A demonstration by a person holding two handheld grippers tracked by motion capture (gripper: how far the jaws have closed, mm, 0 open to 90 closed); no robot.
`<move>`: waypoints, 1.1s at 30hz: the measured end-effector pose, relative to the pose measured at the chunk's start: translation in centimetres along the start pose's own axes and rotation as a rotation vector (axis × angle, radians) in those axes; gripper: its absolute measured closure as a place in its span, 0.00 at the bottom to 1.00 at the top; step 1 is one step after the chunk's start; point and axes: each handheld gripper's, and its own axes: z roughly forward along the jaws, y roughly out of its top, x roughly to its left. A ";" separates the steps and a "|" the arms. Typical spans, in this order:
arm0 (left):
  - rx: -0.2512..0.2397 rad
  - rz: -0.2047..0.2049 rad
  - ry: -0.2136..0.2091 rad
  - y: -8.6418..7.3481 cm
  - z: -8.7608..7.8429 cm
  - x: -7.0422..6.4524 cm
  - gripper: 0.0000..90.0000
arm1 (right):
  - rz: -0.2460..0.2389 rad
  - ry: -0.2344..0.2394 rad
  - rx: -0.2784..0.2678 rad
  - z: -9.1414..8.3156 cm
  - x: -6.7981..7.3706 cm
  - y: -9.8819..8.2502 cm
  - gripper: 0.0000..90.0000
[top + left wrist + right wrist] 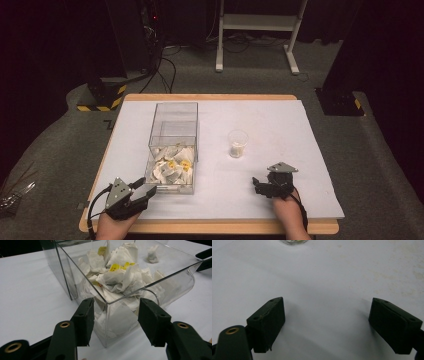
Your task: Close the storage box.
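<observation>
Clear box (120, 315), full of white tea bags (117, 277), stands on the counter (280, 180) left of centre, its near corner between the jaws of the left claw (116, 320). The jaws stand half open; whether the pads already touch the walls is hard to tell. Step in hand, apparently: steadying the box. Next move calls for closing squarely on the corner. The right claw (327, 322) rests wide open and empty, near a small cup (238, 143).
</observation>
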 end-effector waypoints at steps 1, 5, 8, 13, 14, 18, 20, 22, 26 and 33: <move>0.001 0.001 0.004 0.0 0.0 0.0 0.53 | 0.000 0.000 0.000 0.0 0.0 0.0 0.15; -0.003 -0.004 0.019 0.1 0.3 0.1 0.55 | 0.000 -0.001 0.000 0.0 0.0 0.0 0.15; -0.005 -0.001 0.028 0.2 0.5 0.2 0.58 | 0.001 -0.003 -0.001 0.0 0.0 0.0 0.15; -0.016 0.002 0.038 0.3 1.0 0.2 0.64 | 0.000 -0.003 -0.001 0.0 0.0 0.0 0.15; -0.016 0.003 0.040 0.4 1.1 0.2 0.65 | 0.000 -0.003 -0.001 0.0 0.0 0.0 0.15; -0.026 0.010 0.064 0.7 1.6 0.1 0.66 | 0.000 -0.001 0.000 0.0 0.0 0.0 0.15; -0.028 0.004 0.072 0.7 1.7 0.3 0.67 | 0.001 0.000 0.000 0.0 0.0 0.0 0.15; -0.031 0.000 0.084 0.8 1.8 0.4 0.70 | 0.000 0.000 0.000 0.0 0.0 0.0 0.15; -0.037 -0.014 0.099 0.8 1.9 0.7 0.72 | 0.000 0.000 0.000 0.0 0.0 0.0 0.15; -0.041 -0.030 0.108 0.9 2.2 1.1 0.74 | 0.000 0.000 -0.001 0.0 0.0 0.0 0.15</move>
